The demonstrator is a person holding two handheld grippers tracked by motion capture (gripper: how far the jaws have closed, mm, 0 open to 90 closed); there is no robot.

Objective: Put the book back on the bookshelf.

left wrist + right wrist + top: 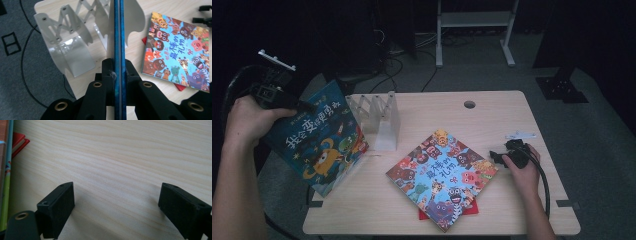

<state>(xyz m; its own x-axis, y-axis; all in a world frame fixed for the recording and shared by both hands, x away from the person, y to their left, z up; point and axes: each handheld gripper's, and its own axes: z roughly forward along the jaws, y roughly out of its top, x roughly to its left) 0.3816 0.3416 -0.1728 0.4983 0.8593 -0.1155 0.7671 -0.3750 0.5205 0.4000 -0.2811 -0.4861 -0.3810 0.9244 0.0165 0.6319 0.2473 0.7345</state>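
High view. The left gripper (287,102) is seen at the upper left of the frame, jaws clamped on the top edge of a dark blue picture book (319,145). The book is held tilted, off the left edge of the counter (492,107), its lower corner hanging past the counter's edge. Just right of it, at the counter's upper left, stands a white folding book rack (379,120). A second picture book (442,175) lies flat at centre, on top of a red book (472,207). The right gripper (499,156) rests on the counter at centre right, just beside that flat book's right corner.

Left gripper view. The blue book (118,50) is seen edge-on, running up the middle of the frame, pinched between the nearly closed jaws. The rack (72,47) sits at upper left, its dividers (87,37) just behind the book's edge. The flat book (177,50) lies at right.

Right gripper view. The right gripper (116,205) has its jaws wide apart with nothing between them, over bare counter (125,157); book edges (6,170) show at far left.

Judgement: the book is likely meant for a rack slot. It should be brought upright, its edge lined up with a gap between dividers, then lowered straight; the light rack may slide if nudged, so the free gripper could steady it.
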